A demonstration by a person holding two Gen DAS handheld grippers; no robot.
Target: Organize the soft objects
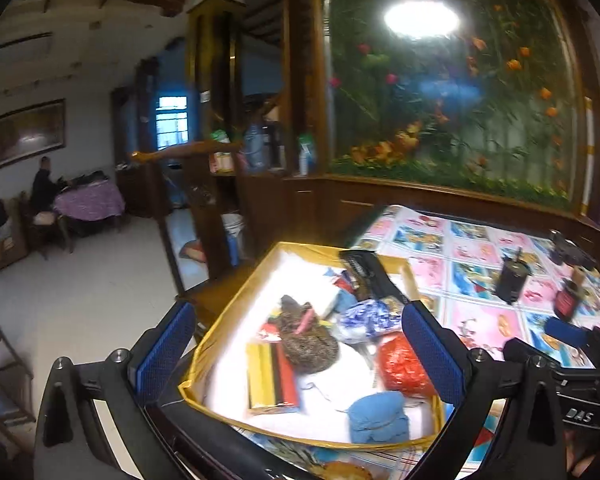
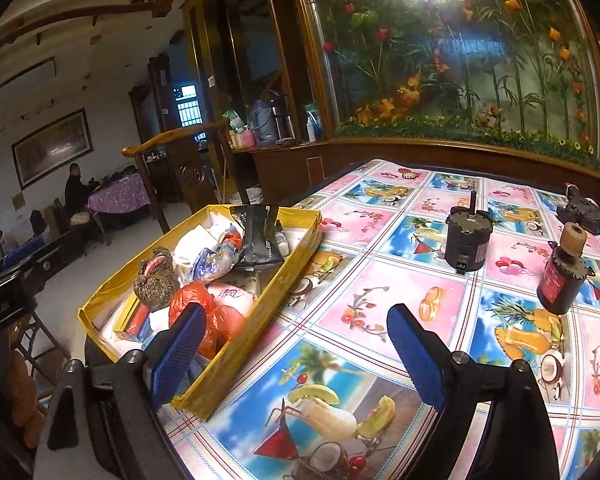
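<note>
A yellow box (image 1: 236,300) (image 2: 288,268) at the table's left edge holds soft things: a brown knitted pouch (image 1: 310,340) (image 2: 156,284), a red plastic bag (image 1: 404,364) (image 2: 216,312), a blue cloth (image 1: 378,416), a blue-white bag (image 1: 366,318) (image 2: 216,260) and a black packet (image 2: 260,240). My left gripper (image 1: 296,352) is open and empty above the box. My right gripper (image 2: 296,344) is open and empty over the tablecloth, its left finger (image 2: 176,356) over the box's near corner.
The table has a fruit-print cloth (image 2: 380,280). A black motor (image 2: 466,240), a red-labelled motor (image 2: 562,280) and a dark object (image 2: 588,208) stand at the right. A wooden cabinet and glass flower panel (image 2: 460,60) lie behind. A chair (image 1: 4,360) is at the left.
</note>
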